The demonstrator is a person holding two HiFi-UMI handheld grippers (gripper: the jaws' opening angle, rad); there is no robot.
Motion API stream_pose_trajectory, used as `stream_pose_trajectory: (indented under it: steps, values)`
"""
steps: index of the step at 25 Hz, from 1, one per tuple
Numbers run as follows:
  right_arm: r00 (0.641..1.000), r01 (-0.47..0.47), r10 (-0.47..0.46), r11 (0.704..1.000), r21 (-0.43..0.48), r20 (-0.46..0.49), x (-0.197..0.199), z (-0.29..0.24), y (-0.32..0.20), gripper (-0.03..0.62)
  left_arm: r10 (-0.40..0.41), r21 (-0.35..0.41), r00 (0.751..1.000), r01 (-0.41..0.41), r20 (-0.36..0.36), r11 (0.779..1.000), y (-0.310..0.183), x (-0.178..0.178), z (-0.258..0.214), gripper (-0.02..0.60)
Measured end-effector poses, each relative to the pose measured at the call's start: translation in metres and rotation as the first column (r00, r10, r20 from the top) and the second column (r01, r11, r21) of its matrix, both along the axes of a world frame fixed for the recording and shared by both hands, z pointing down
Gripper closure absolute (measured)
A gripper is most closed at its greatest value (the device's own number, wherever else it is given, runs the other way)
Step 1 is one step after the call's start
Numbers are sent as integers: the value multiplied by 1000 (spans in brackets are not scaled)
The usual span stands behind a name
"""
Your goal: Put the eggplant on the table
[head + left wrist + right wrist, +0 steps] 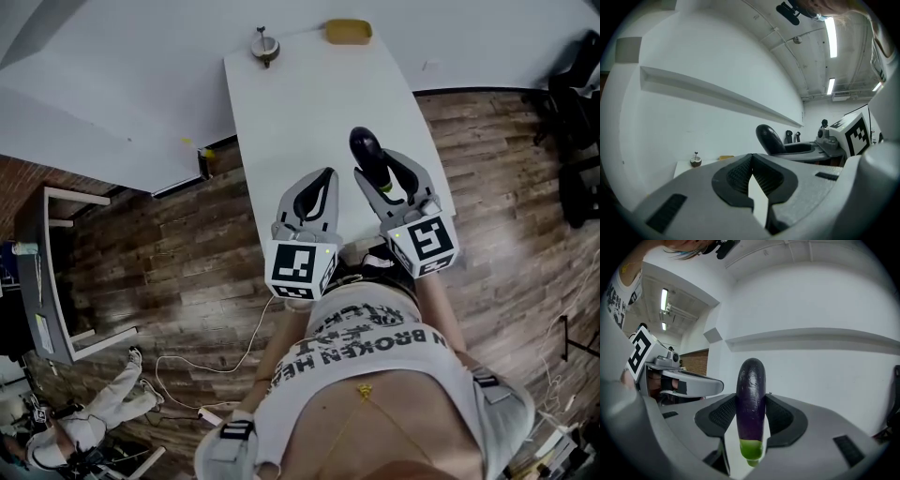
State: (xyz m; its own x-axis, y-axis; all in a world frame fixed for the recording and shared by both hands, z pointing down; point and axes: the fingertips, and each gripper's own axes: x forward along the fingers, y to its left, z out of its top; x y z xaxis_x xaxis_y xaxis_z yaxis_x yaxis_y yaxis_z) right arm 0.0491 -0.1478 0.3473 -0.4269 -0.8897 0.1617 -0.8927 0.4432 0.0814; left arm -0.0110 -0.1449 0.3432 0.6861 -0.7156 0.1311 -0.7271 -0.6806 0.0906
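A dark purple eggplant with a green stem end stands upright between the pads of my right gripper, which is shut on it. From the head view, that gripper holds the eggplant over the near part of the long white table. Just to its left hovers my left gripper. Its tips meet with nothing between them, as its own view shows. The left gripper view also catches the eggplant off to the right.
At the table's far end sit a small round object with a stem and a yellow pad. Wood floor surrounds the table, with a dark desk at left, black chairs at right and cables near my feet.
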Motion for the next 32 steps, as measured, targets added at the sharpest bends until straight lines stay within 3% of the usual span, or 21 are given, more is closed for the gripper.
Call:
stream_pose_trajectory:
  steps: [11,18,32]
  values:
    - [1000,-5,4,1000,-25,-31,-48,16,-27,399,26,-43,1000,-25,16,999,-26,-44,23,575]
    - [1000,-13,12,999,-36,-26,-36,18,-36,399,25,-33,999,-24,20,999,-39,-33,21,575]
    - [997,67,-68,996,-56,-22,2,12,-61,399,-33,-19,999,33,6,999,-58,9,7,575]
